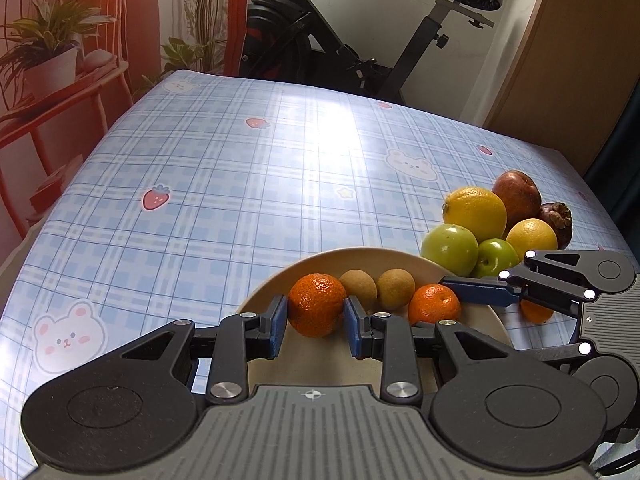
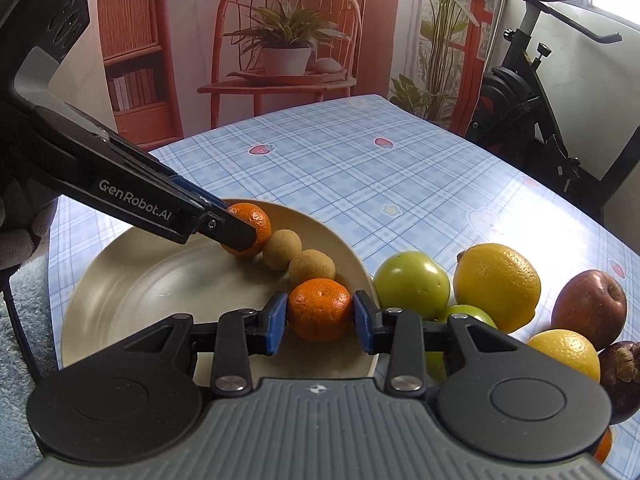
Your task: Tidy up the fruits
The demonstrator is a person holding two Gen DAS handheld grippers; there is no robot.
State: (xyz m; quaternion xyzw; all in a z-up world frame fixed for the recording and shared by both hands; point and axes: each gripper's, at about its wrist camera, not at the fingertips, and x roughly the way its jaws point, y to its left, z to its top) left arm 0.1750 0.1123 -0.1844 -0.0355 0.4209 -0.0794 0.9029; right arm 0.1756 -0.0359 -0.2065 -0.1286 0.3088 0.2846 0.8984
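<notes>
A beige plate (image 1: 352,258) (image 2: 120,280) holds two mandarins and two small brown round fruits (image 1: 358,286) (image 2: 284,244) in a row. My left gripper (image 1: 316,314) is shut on one mandarin (image 1: 317,308) (image 2: 250,218) resting in the plate. My right gripper (image 2: 320,314) is shut on the other mandarin (image 2: 320,308) (image 1: 434,304) at the plate's right side. A pile beside the plate holds green apples (image 1: 450,248) (image 2: 412,284), lemons (image 1: 476,212) (image 2: 498,284), a red apple (image 1: 518,196) (image 2: 588,308) and a mangosteen (image 1: 556,216) (image 2: 622,364).
The table has a blue plaid cloth (image 1: 240,168). An exercise bike (image 1: 340,40) stands behind its far edge. A printed backdrop with a red chair and plant (image 2: 288,48) hangs at the back. Another orange fruit (image 1: 536,312) lies under my right gripper.
</notes>
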